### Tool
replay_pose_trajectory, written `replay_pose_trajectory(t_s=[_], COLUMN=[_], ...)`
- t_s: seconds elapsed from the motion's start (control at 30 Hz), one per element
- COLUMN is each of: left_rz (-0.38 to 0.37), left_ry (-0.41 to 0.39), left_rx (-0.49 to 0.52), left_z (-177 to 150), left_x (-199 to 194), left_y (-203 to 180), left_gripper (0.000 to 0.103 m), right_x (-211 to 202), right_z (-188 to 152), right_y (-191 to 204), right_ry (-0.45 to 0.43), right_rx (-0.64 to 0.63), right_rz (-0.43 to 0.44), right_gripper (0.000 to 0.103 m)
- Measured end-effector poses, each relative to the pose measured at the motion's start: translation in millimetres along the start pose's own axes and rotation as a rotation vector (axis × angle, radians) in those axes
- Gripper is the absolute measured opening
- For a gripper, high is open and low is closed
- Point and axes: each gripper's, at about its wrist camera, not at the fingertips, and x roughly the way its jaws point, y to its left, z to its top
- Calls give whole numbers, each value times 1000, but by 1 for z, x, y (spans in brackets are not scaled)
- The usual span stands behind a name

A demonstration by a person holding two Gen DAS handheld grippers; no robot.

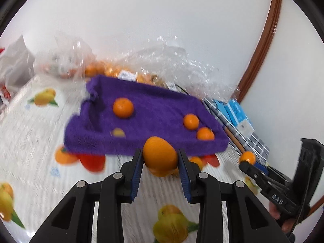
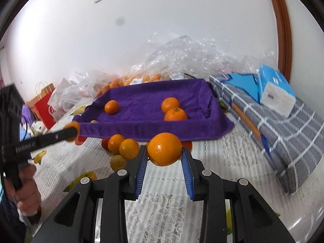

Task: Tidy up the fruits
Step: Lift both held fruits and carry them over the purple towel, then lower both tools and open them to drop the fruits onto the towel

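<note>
Two handheld grippers each grip an orange in front of a purple towel-lined tray (image 2: 154,125). In the left wrist view the left gripper (image 1: 160,160) is clamped on an orange (image 1: 160,155) at lower centre, just short of the tray's (image 1: 141,141) near edge. In the right wrist view the right gripper (image 2: 164,158) is clamped on another orange (image 2: 164,148), also just before that edge.

Three oranges lie inside the tray with open purple cloth between them: one (image 2: 111,107) toward the left, two (image 2: 173,110) touching toward the right.

Only the right wrist view shows three loose oranges (image 2: 122,146) on the white patterned tablecloth (image 2: 166,212), lower left of the tray, and a grey checked cloth (image 2: 287,137) with a blue box (image 2: 275,89) at right.

Crumpled clear plastic (image 1: 162,60) behind the tray half hides more oranges. The left view is blurred.
</note>
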Motion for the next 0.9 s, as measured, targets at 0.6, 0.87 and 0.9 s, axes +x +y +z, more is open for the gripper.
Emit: replay_pose_trajectory(t_s=[0.6, 0.87, 0.9], left_rz=[106, 115, 110], left_ry=[-119, -67, -66], left_rx=[-28, -44, -54], left_z=[58, 54, 54], left_x=[49, 69, 70], left_y=[29, 39, 40], left_gripper=[33, 33, 33], right_x=[42, 78, 79], right_z=[81, 68, 67], right_y=[4, -22, -23], right_ry=[-77, -22, -24], right_rx=[40, 117, 111], right_rz=[-21, -39, -48], right_gripper=[34, 34, 34])
